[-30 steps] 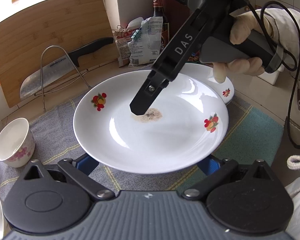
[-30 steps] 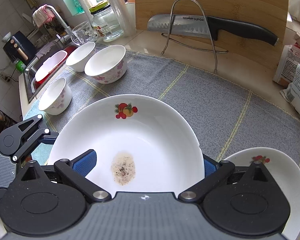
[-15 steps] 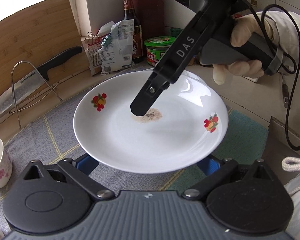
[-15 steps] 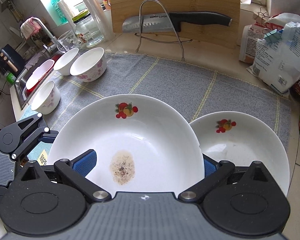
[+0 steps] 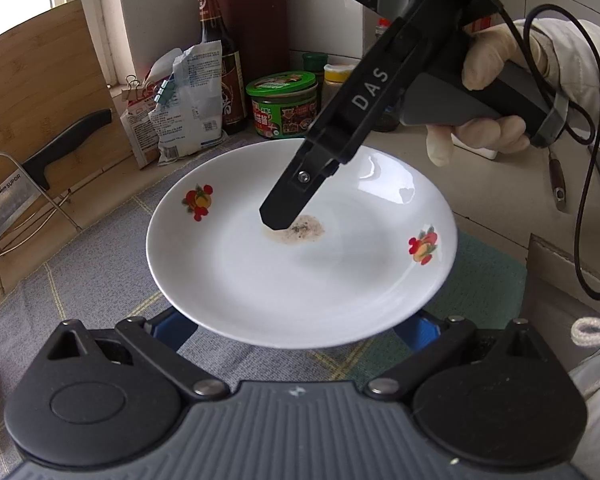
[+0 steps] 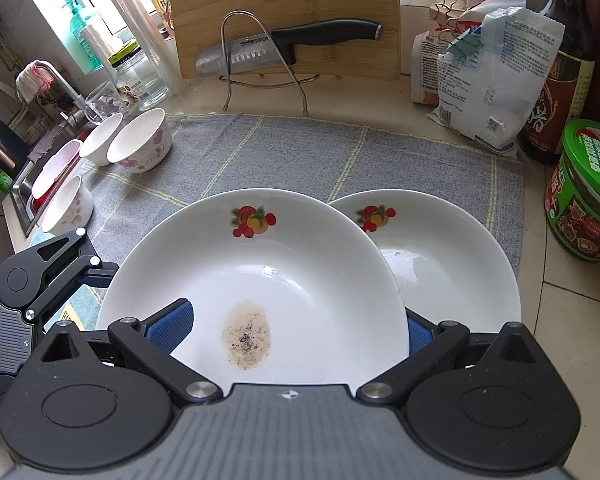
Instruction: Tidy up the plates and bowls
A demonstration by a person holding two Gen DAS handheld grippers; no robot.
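A white plate with fruit prints and a brown peppery stain [image 5: 300,264] [image 6: 256,280] is held off the grey towel between both grippers. My left gripper [image 5: 300,330] grips its near rim, blue pads under the edge. My right gripper [image 6: 288,330] grips the opposite rim; one finger [image 5: 288,204] lies over the plate's inside near the stain. A second fruit-print plate [image 6: 452,256] lies on the towel, partly hidden under the held plate. Three floral bowls [image 6: 140,144] stand at the towel's left end.
A cutting board [image 6: 284,16] and a knife [image 6: 284,46] on a wire stand are at the back. A paper bag [image 6: 492,76], a sauce bottle [image 6: 564,64] and a green-lidded jar [image 6: 588,192] stand on the right. A sink [image 6: 28,184] is on the left.
Both grippers have carried the plate to the right across the towel. It now overlaps the second plate, and the bottle and jar have come into view.
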